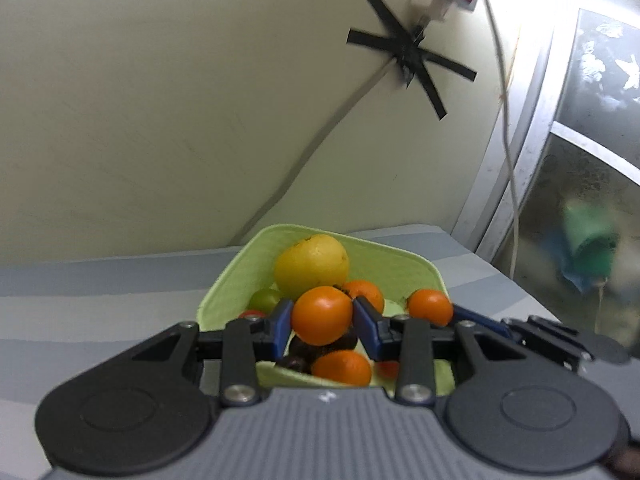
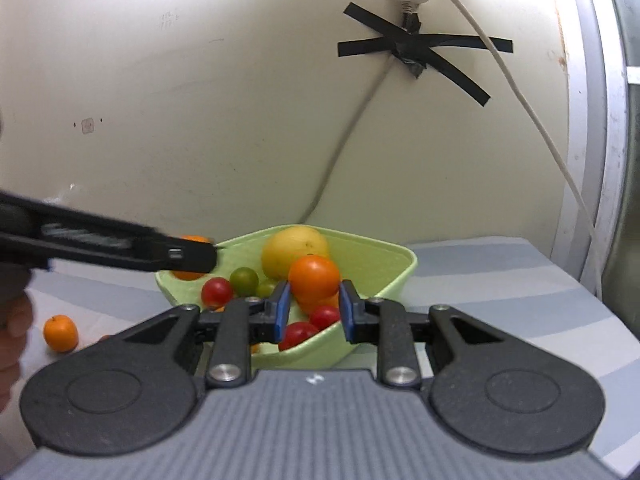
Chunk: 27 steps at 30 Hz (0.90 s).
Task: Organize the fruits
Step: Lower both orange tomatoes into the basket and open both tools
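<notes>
Two oranges held | left gripper [image 1: 322, 322] pinches orange [image 1: 322, 314] | right gripper [image 2: 313, 311] pinches orange fruit [image 2: 314, 277] | green bowl [image 2: 384, 256] nearly full | one loose orange [image 2: 60, 333] left on striped cloth [image 2: 500, 280]

Even, soft indoor light fills both views, brightest at twelve to one o'clock, where glare washes out the wall [image 1: 180, 100] near the window frame [image 1: 532, 128]. Fisheye distortion bends the wall and frame toward the edges. Motion blur smears the black tape cross [image 1: 412, 52] in the left view; in the right, the left gripper [image 2: 200, 258] streaks at nine o'clock.
</notes>
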Each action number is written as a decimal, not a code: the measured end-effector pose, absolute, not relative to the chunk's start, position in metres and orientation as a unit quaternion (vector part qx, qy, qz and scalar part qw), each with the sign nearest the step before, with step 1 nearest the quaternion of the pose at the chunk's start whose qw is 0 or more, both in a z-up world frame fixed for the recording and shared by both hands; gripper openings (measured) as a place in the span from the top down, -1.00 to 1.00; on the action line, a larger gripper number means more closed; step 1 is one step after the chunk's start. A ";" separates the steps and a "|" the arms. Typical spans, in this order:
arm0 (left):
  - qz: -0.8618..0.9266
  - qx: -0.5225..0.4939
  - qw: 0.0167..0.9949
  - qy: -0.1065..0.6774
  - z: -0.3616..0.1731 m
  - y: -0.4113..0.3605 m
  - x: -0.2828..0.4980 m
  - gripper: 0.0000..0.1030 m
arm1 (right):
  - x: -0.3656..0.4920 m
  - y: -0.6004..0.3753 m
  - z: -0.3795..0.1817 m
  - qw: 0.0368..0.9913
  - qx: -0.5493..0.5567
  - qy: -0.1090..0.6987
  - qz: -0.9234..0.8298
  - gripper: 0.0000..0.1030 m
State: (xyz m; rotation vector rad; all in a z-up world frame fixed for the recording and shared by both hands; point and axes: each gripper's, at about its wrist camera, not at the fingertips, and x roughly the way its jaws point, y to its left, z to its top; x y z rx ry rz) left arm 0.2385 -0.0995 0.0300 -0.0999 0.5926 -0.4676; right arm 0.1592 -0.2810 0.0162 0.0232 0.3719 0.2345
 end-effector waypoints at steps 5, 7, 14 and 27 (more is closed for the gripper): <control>-0.224 -0.063 0.920 0.316 0.024 -0.107 0.259 0.33 | 0.160 -0.272 0.012 0.975 -0.007 0.181 0.131 -0.05; -0.222 -0.072 0.920 0.315 0.027 -0.101 0.256 0.33 | 0.159 -0.276 0.015 0.978 -0.003 0.166 0.126 -0.10; -0.205 -0.105 0.940 0.253 0.063 -0.044 0.211 0.33 | 0.150 -0.300 0.027 0.980 0.074 0.138 0.122 -0.09; -0.237 -0.128 0.926 0.266 0.062 -0.063 0.220 0.35 | 0.143 -0.311 0.032 0.976 0.125 0.134 0.117 -0.09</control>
